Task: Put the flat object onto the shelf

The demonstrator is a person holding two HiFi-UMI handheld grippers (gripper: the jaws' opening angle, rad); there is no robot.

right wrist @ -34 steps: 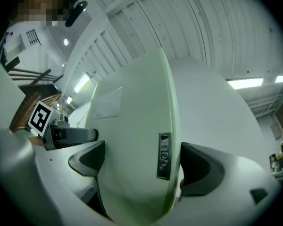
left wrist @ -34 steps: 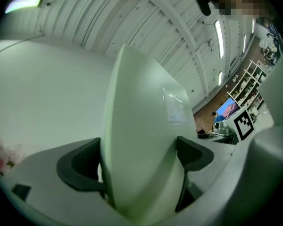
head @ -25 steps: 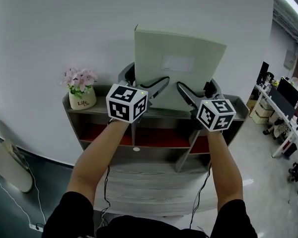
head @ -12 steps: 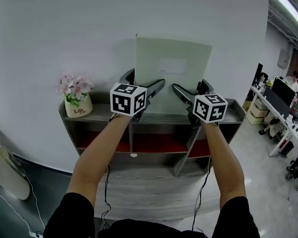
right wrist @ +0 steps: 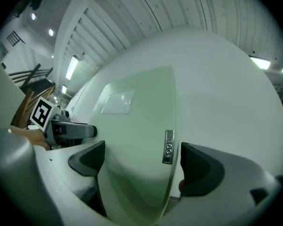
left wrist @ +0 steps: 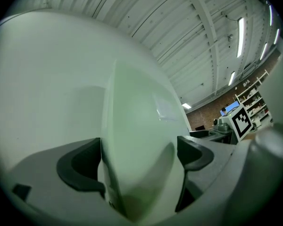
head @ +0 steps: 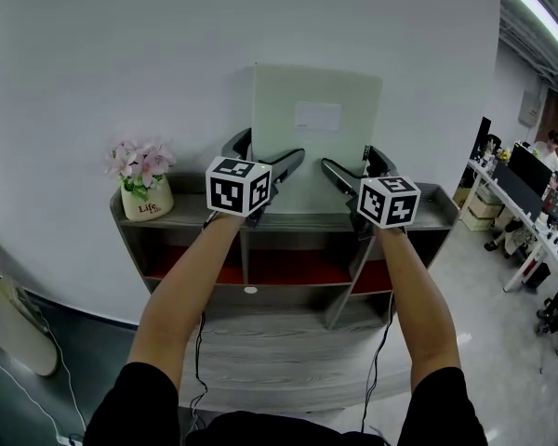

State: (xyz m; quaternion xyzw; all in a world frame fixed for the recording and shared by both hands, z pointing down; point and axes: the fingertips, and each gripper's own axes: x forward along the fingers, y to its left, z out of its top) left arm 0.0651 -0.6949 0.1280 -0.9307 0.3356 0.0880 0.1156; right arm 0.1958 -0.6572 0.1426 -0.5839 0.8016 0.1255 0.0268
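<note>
A flat pale green folder with a white label stands upright on the top board of the grey shelf, its back to the white wall. My left gripper is shut on the folder's lower left corner. My right gripper is shut on the lower right corner. In the left gripper view the folder fills the gap between both jaws of the left gripper. The right gripper view shows the folder, with a small metal clasp on its edge, wedged in the right gripper.
A pot of pink flowers stands on the shelf's left end. Red-backed compartments lie below the top board. A white rounded object sits at the far left. Office desks and a person are at the right.
The folder has swung from a rightward tilt to upright and come down closer to the wall and shelf top. Both grippers moved forward and slightly inward with it.
</note>
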